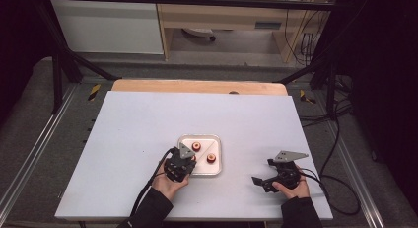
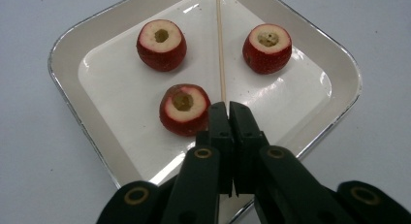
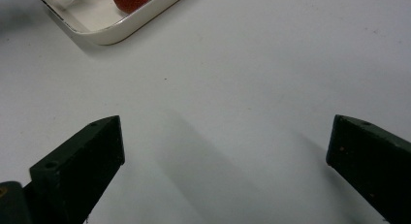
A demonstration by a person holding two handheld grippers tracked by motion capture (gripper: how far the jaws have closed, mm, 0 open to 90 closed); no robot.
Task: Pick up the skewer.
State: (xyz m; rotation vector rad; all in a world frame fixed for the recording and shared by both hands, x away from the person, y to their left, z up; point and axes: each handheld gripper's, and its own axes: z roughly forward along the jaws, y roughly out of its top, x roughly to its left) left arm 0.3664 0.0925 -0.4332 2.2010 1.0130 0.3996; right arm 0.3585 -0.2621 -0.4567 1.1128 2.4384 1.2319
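The left gripper (image 2: 225,107) has its 2 black jaws pinched tight on the near end of a thin, pale wooden skewer (image 2: 220,44), which lies in a white, square, rounded-corner tray (image 2: 68,64) on the white table (image 1: 138,129). In the left gripper view, 3 small red cored fruits with pale cut tops sit in the tray: the nearest fruit (image 2: 184,109) is just beside the jaw tips on their left, a second fruit (image 2: 161,43) lies farther off on the same side, and a third fruit (image 2: 267,47) sits on the other side of the stick.

The step in hand looks like taking hold of the skewer so the fruits can be threaded. To do it well, the person should keep the pinch firm and close to the stick's end, lift it without dragging the far part across the tray, and keep the jaws from nudging the nearest fruit. A slender stick can swivel in the grip, so the wrist should stay steady as it rises.

The skewer's long axis runs straight away from the jaws, in line with them, passing between the second and third fruits toward the tray's far corner; its far tip runs out of the picture.

The right gripper (image 1: 272,177) rests on the table well apart from the tray, jaws spread wide with nothing between them.
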